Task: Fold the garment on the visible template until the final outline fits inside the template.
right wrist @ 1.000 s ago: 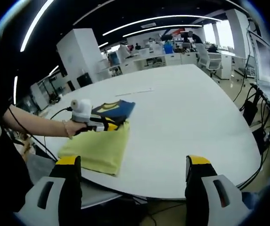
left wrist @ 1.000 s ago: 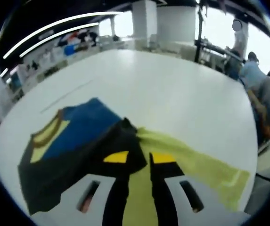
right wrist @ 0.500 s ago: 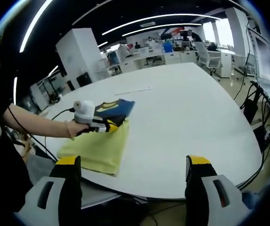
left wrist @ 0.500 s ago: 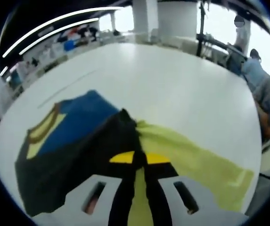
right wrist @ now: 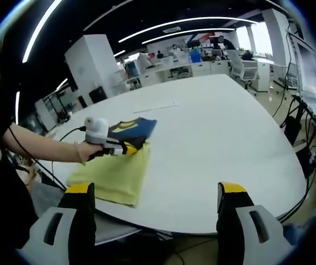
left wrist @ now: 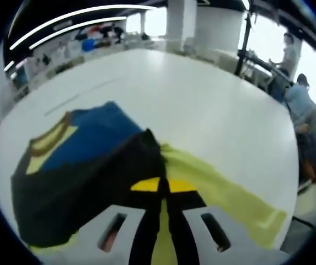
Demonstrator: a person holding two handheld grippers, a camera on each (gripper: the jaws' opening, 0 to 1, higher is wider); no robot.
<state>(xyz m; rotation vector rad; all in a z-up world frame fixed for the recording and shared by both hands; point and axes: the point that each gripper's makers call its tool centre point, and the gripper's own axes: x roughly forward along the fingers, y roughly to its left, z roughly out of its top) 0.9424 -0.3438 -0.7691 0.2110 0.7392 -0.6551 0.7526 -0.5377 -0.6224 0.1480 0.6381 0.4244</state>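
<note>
Left tool [left wrist: 163, 185] has closed on the blue-and-black folded garment [left wrist: 86, 165].

Left tool [left wrist: 164, 187] jaws pressed together; right tool [right wrist: 155, 201] jaws spread wide.

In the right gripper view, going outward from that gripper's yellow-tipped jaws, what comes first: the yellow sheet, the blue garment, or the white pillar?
1. Yellow sheet, near table edge, left.
2. Blue garment, just beyond it.
3. White pillar, far behind the table.
</note>
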